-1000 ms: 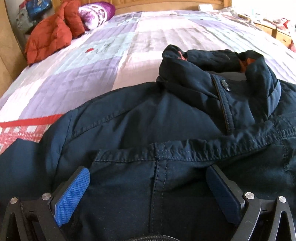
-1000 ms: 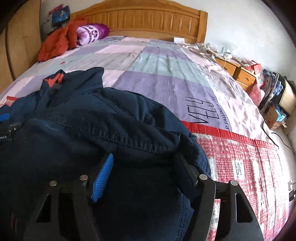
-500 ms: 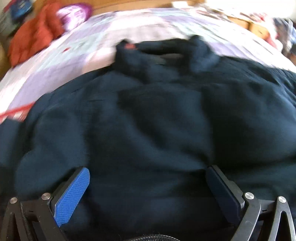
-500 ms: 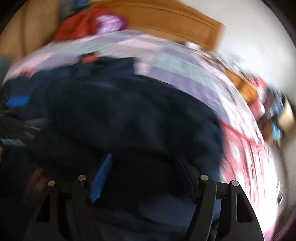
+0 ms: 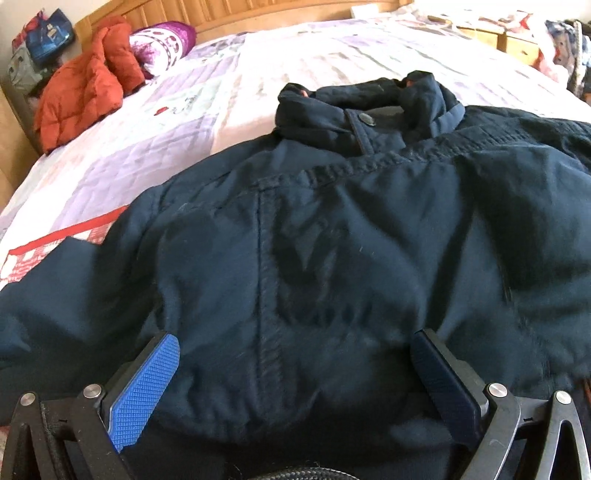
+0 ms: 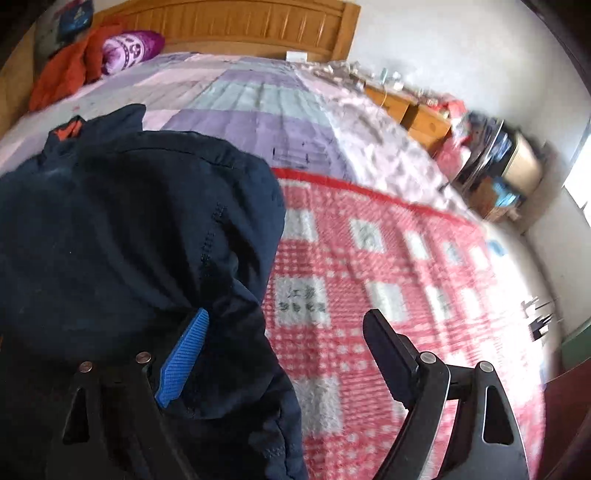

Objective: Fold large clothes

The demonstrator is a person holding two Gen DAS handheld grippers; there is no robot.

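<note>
Navy jacket [image 5: 332, 236] is spread on the quilted bedspread [image 5: 155, 147], collar toward the wooden headboard [image 6: 229, 26]. At far left an orange puffer coat [image 5: 81, 92] is piled beside a purple pillow [image 5: 162, 40]. The left gripper [image 5: 295, 369] is held wide apart over the jacket's back, fabric bulging between its pads. The right gripper [image 6: 284, 350] is spread wide at the jacket's right edge, above the red checked blanket [image 6: 388, 277].

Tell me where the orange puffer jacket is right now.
The orange puffer jacket lies at the bed's far-left corner in the left wrist view, bunched against the purple pillow below the wooden headboard.
</note>
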